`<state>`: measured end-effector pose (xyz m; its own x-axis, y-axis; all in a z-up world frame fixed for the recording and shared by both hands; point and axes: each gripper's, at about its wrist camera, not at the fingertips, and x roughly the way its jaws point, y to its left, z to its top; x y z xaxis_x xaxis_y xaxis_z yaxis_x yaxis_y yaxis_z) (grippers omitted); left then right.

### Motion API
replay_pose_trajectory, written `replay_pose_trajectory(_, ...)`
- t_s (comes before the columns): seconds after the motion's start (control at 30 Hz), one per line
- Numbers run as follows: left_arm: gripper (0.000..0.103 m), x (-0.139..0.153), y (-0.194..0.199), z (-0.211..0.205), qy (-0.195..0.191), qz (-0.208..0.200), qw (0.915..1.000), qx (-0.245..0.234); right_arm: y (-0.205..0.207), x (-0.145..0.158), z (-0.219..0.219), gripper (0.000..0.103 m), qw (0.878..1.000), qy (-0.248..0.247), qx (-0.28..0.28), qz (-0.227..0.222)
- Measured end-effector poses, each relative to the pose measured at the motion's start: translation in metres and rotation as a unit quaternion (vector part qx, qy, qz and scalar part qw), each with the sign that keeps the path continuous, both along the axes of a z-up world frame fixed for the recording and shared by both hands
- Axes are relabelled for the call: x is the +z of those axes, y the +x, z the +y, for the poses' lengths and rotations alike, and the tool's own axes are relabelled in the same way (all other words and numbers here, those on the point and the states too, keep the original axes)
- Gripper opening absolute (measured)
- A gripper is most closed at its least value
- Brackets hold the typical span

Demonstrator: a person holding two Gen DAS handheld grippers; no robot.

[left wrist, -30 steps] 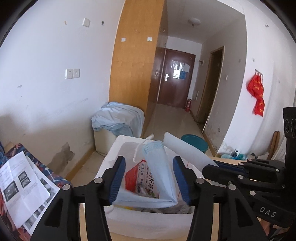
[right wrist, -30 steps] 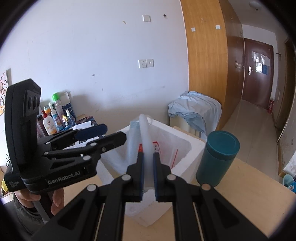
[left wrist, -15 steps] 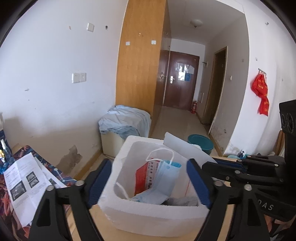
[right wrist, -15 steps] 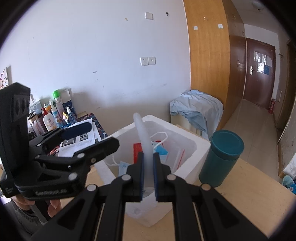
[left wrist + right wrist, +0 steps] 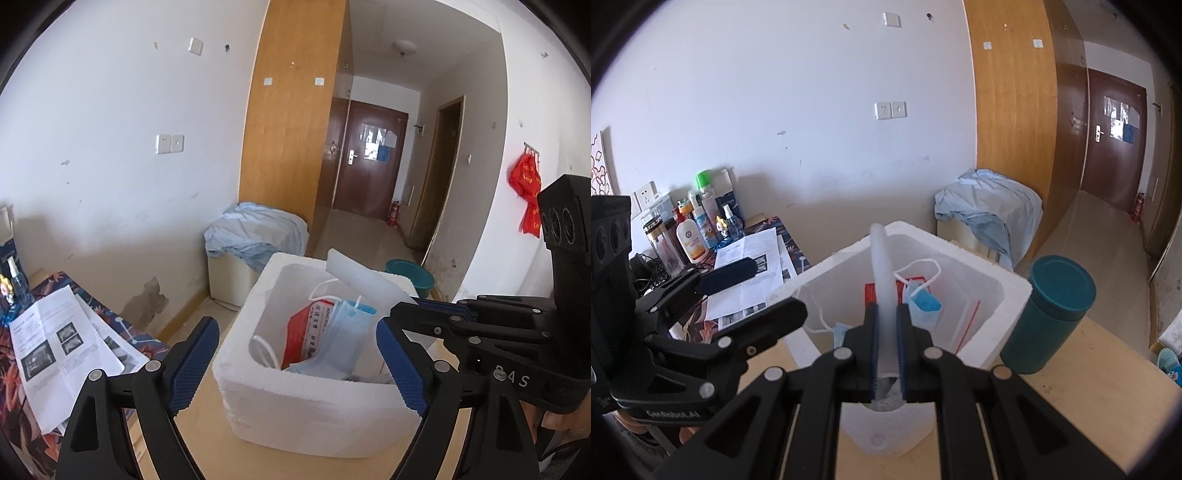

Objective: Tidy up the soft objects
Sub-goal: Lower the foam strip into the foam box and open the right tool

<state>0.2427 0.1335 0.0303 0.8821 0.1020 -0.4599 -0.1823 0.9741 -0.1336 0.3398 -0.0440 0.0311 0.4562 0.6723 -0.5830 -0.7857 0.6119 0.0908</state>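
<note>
Backing away from the white foam box (image 5: 314, 402), the left gripper (image 5: 297, 363) is now spread wide and holding nothing — a second ago its blue pads were close around the blue face masks (image 5: 334, 343). Now the masks are lying inside the box, leaning on a red packet (image 5: 304, 338), with a white ear loop sticking up. That looks like one soft thing is put away.

The right gripper (image 5: 886, 345) is pressed tight on the white foam lid (image 5: 882, 291), holding it up on its edge over the box, same as before. The lid probably goes on next, so it needs to be tipped flat.

On the left gripper's side the words "GenRobot.AI" are showing. The right gripper's body is showing letters that look like "DAS". The red packet has writing too, but it is too small to read. A teal cup (image 5: 1049, 314) is standing just beside the box, and printed papers (image 5: 55, 347) are lying on the table to the left.
</note>
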Motion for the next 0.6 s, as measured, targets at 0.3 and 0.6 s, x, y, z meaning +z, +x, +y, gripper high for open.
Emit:
replay_pose_trajectory(0.3, 0.087, -0.003, -0.007, 0.005, -0.002, 0.003, 1.0, 0.009, 0.005, -0.005, 0.005, 0.012, 1.0, -0.004, 0.003, 0.008)
replay_pose_trajectory(0.6, 0.087, -0.004, -0.009, 0.005, -0.003, 0.004, 1.0, 0.007, 0.006, -0.007, 0.012, 0.024, 1.0, -0.013, 0.003, 0.009)
